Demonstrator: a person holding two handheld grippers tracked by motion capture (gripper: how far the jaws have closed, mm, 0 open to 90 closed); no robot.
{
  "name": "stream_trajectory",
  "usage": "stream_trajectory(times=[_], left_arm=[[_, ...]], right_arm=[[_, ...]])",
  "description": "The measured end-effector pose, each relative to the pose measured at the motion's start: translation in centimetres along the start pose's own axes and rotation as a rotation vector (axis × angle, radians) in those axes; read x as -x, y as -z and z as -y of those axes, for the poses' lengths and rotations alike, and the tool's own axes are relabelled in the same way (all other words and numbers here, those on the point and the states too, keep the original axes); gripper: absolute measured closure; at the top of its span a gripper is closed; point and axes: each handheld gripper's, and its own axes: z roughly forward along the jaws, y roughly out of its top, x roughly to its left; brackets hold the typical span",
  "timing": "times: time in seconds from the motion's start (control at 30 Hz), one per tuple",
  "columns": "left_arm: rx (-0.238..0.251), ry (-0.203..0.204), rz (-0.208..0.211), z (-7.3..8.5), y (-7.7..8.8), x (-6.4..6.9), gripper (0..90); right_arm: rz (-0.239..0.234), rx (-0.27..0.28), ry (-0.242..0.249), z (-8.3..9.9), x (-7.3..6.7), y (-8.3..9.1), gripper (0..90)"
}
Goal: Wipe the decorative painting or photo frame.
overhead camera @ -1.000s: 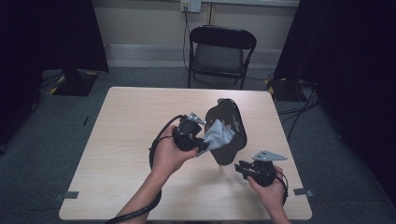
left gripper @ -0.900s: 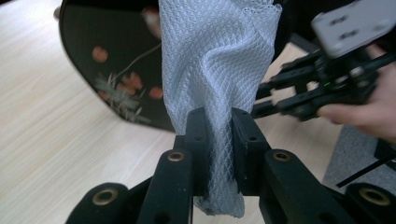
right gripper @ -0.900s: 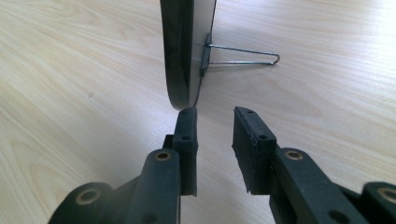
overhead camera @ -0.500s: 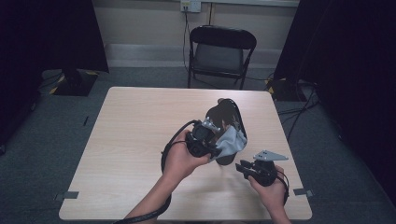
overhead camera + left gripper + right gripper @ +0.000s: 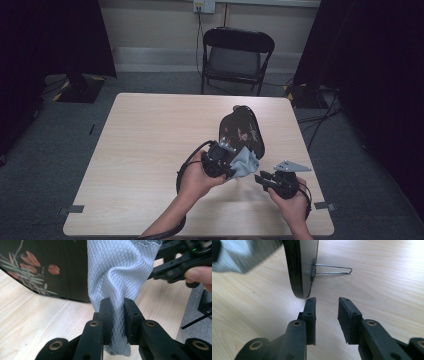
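The left gripper (image 5: 115,305) pinches a grey cloth (image 5: 120,272) tight between its jaws. The cloth hangs just beside the black board (image 5: 243,131), which has flowers painted on it and stands on the table (image 5: 150,150). The right gripper (image 5: 326,305) holds nothing. Its jaws have just been opening, right beside the board's edge.

Worktop (image 5: 150,150): square, pale wood-grain top with rounded corners, standing on grey carpet at the centre of the high view. Standing on it, right of centre: one black oval plaque (image 5: 242,132) with a painted flower-and-leaf design, upright on its lower edge and leaning back on a wire stand (image 5: 333,269), whose loop rests flat on the wood behind it.
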Motion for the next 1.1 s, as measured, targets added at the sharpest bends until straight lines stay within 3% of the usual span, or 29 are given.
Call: stream_trajectory(times=[0.23, 0.57, 0.93, 1.1], left_arm=[[-0.037, 0.03, -0.002, 1.6, -2.0, -0.8, 78.5], [-0.088, 0.071, -0.009, 3.4, -3.7, -2.0, 78.5], [-0.133, 0.153, -0.034, 5.8, -4.8, -4.1, 78.6], [-0.134, 0.17, -0.035, 6.1, -4.6, -4.6, 78.5]], right_arm=[[0.01, 0.0, 0.005, 0.0, 0.2, 0.1, 66.0], [0.025, -0.002, 0.009, 0.0, 0.3, 0.3, 63.2], [0.026, 0.001, 0.012, 0.0, 0.3, 0.4, 63.0], [0.028, -0.001, 0.011, 0.1, 0.4, 0.4, 63.0]])
